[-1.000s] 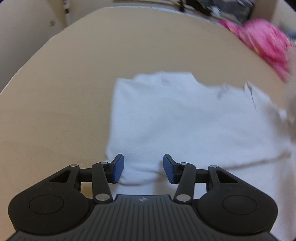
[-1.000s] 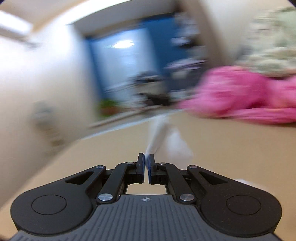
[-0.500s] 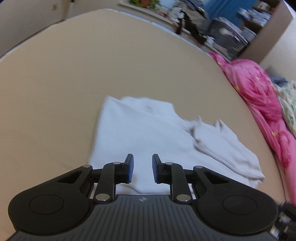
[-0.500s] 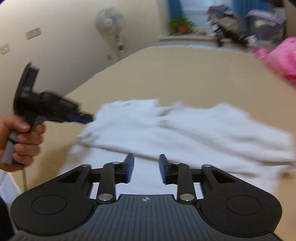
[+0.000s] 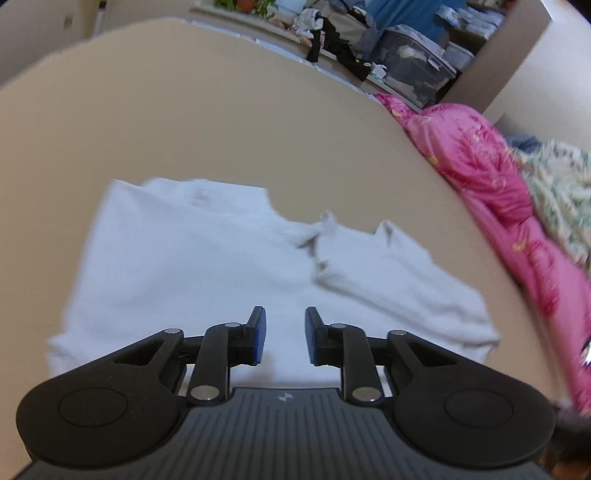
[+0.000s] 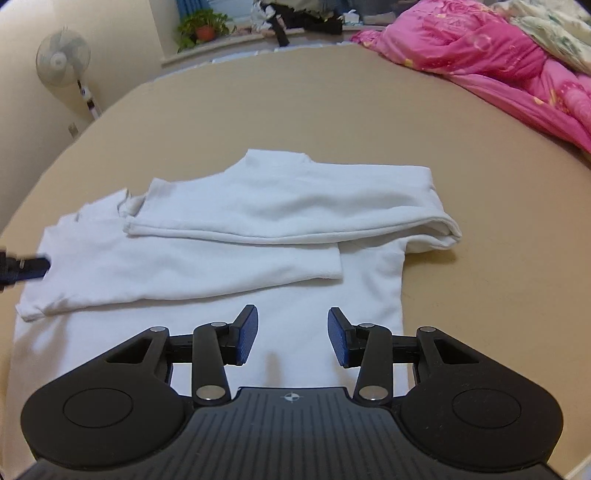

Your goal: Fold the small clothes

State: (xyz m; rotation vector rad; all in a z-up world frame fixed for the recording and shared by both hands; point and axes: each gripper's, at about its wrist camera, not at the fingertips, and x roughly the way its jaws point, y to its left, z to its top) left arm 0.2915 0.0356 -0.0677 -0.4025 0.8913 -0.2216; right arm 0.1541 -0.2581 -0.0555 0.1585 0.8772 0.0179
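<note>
A white long-sleeved top (image 6: 280, 199) lies flat on the tan table (image 6: 369, 110), both sleeves folded across its body. My right gripper (image 6: 291, 334) hovers over its near hem; the jaws are opening and nothing is between them. In the left wrist view the same top (image 5: 207, 266) is spread below my left gripper (image 5: 284, 334), whose jaws are also opening over the cloth with nothing gripped. In the right wrist view a left-gripper fingertip (image 6: 37, 264) shows at the far left edge, by the end of the top.
A pink quilt (image 6: 498, 62) is heaped along the table's right side, also in the left wrist view (image 5: 498, 177). A standing fan (image 6: 62, 59) and a potted plant (image 6: 203, 27) stand beyond the far edge. Storage boxes (image 5: 413, 62) sit behind the table.
My right gripper swung down from facing the room to facing the top; its jaws went from shut to open. A sleeve now lies across the body. My left gripper shifted over the top.
</note>
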